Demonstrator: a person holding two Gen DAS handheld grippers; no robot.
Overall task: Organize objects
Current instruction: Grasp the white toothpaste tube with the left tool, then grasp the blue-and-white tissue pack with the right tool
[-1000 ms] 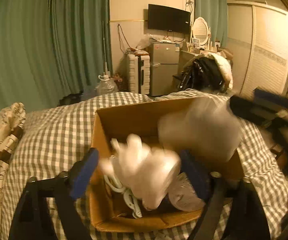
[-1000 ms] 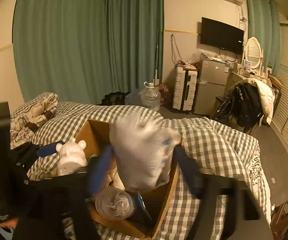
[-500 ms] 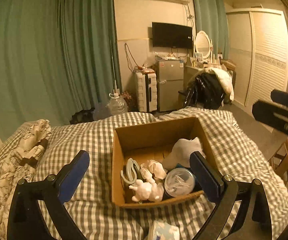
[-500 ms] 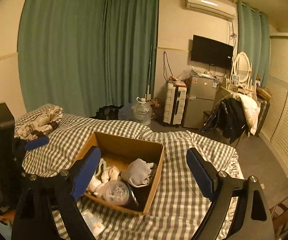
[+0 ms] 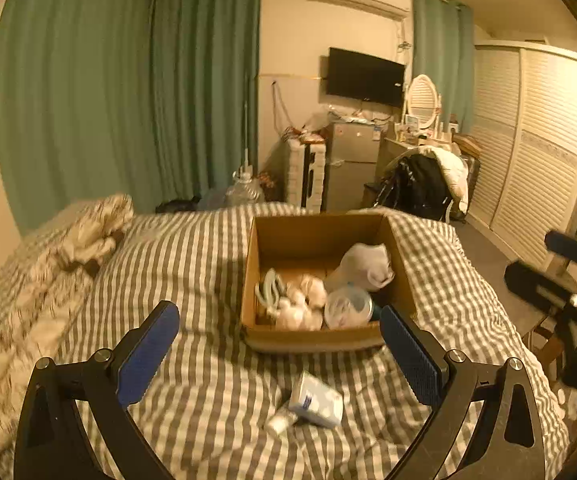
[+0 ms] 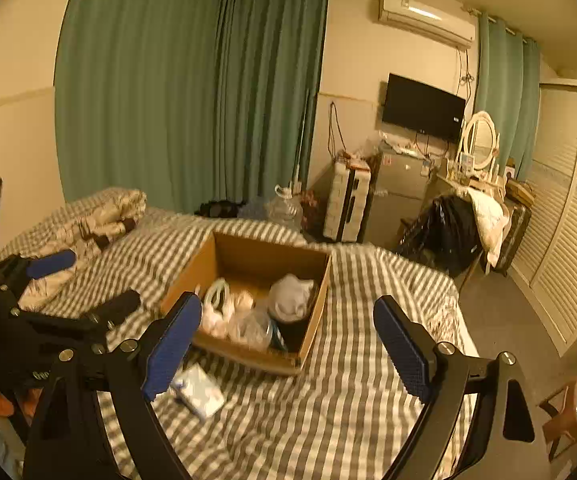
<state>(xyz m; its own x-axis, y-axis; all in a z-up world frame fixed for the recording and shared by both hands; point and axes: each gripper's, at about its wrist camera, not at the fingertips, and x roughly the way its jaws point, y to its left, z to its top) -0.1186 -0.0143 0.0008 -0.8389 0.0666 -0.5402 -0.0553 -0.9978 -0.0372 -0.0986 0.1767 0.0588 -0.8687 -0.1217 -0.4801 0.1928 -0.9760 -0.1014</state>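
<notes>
An open cardboard box sits on the checked bed. It holds a white plush toy, a coiled white cable, a clear round container and a grey-white cloth. A white tissue pack lies on the bed in front of the box. My left gripper is open and empty, held back above the tissue pack. My right gripper is open and empty, back from the box. Each gripper shows in the other's view, the left one and the right one.
A folded patterned blanket lies at the bed's left. Beyond the bed stand a water jug, a white suitcase, a small fridge and a chair with clothes. Louvred wardrobe doors line the right wall.
Both grippers let go of their items, the plush toy and the cloth, into the box, opened, and pulled back and up away from it. The tissue pack has come into view.
</notes>
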